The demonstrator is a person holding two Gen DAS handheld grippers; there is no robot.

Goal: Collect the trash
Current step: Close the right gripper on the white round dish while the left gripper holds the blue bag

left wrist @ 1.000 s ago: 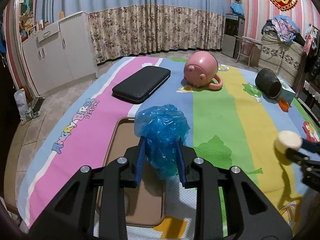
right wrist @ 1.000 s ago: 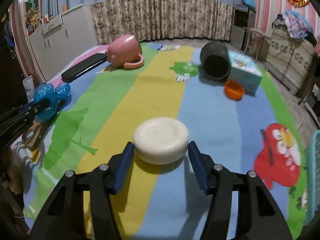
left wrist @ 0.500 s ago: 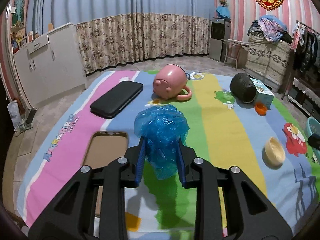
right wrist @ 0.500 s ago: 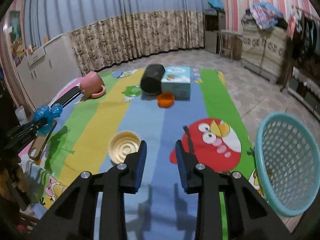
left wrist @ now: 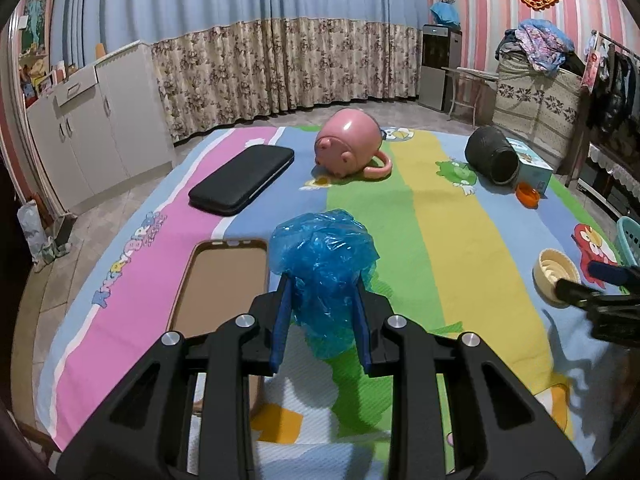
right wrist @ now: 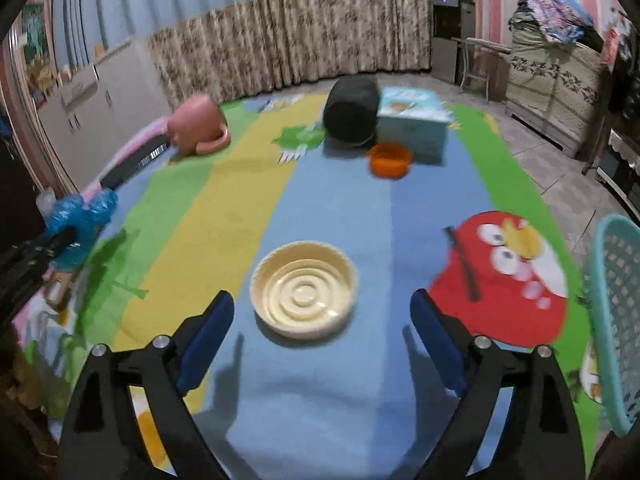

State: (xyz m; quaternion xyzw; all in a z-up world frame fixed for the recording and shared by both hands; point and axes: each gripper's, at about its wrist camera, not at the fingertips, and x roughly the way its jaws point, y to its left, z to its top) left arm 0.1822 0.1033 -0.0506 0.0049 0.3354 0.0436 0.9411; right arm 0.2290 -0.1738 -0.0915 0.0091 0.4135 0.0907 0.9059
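Through my left wrist camera, my left tongs [left wrist: 320, 320] are clamped on a crumpled blue plastic bag [left wrist: 323, 264], held above the striped desk cloth [left wrist: 440, 240]. Just left of it lies a brown tray [left wrist: 220, 280], nothing in it. Farther off a pink mug [left wrist: 348, 146] lies on its side beside a black case [left wrist: 244, 180]; at far right a dark bin [left wrist: 490, 158] is tipped over, its inside hidden, with a small orange bowl [left wrist: 528, 195] near it. The cream bowl [left wrist: 554, 276] sits at the right edge; half a second ago it lay farther from my other tongs.

Through my right wrist camera, my right tongs [right wrist: 320, 324] stand wide apart, holding nothing, with the cream bowl [right wrist: 304, 288] between them, mouth up and bare inside. Half a second ago these tongs were nearly shut and the bowl lay to their left. The teal basket [right wrist: 612, 320] stands at the right edge; I cannot tell its contents.
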